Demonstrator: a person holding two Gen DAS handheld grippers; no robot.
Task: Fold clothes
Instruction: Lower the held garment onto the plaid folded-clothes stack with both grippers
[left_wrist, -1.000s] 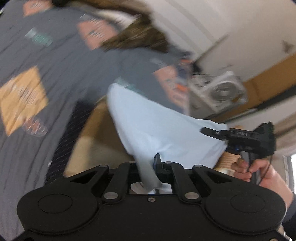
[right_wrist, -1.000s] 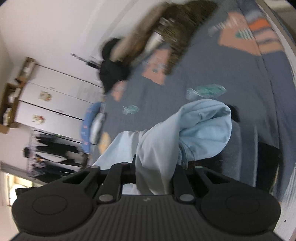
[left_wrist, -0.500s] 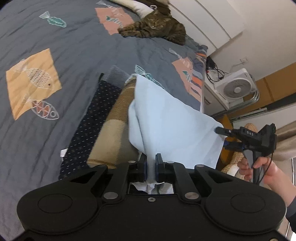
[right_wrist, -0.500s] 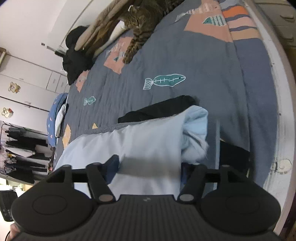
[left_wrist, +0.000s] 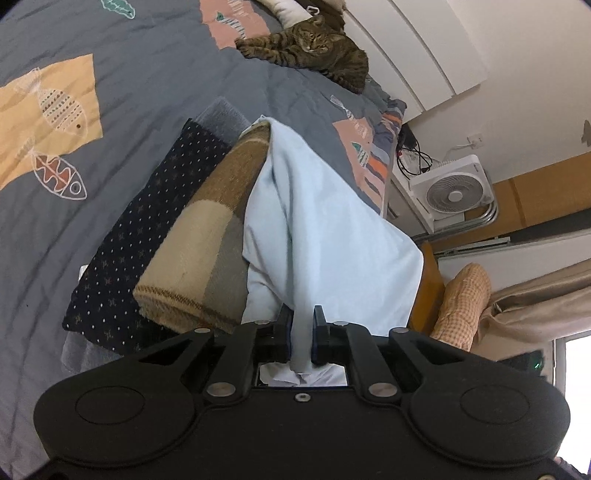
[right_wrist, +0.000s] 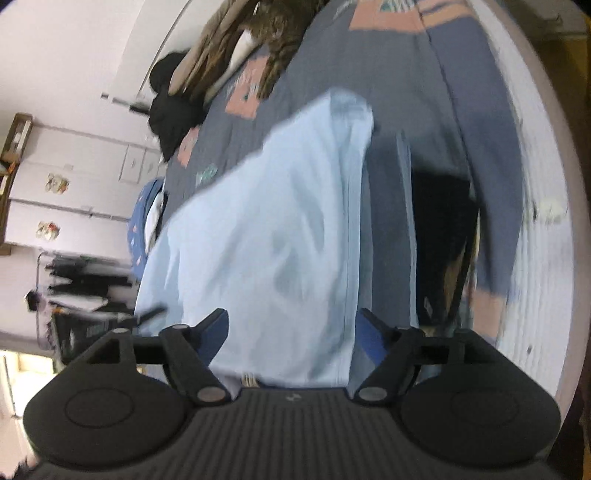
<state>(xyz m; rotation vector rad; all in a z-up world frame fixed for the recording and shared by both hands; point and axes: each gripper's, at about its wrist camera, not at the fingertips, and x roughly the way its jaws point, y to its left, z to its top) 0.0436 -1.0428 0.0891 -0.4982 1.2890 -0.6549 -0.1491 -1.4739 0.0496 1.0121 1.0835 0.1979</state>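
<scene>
A: Left hand-held gripper (left_wrist: 300, 334), what is it doing?

B: Clenching a bunched strip of the light blue garment (left_wrist: 325, 229). The cloth is running up from between the two fingers and spreading out over the bed (left_wrist: 140, 92).

A: Right hand-held gripper (right_wrist: 291, 332)?

B: Its jaws are opening, standing wide. The blue garment (right_wrist: 266, 236) is lying in the gap between the fingers (right_wrist: 212, 330), but the pads are not pressing on it. That view is blurring a lot.

A: Where is the garment sitting?

B: On the bed, draping over the right side of a stack of folded clothes. The tan and brown knit piece (left_wrist: 207, 251) is lying just beside it on the left, touching it, and a dark dotted piece (left_wrist: 147, 236) is lying under that one, sticking out further left. A grey piece (left_wrist: 221, 116) is peeking out at the far end of the stack.

A: Any containers?

B: No bin or basket showing in either view. The stack is lying straight on the grey bedspread with fish patches.

A: Anything else?

B: A tabby cat (left_wrist: 314, 48) is lying near the far end of the bed, well apart from the stack. A white box fan (left_wrist: 452, 192) is standing off the bed at the right, beside the wall. A checked orange cushion (left_wrist: 465, 299) is showing low right.
</scene>
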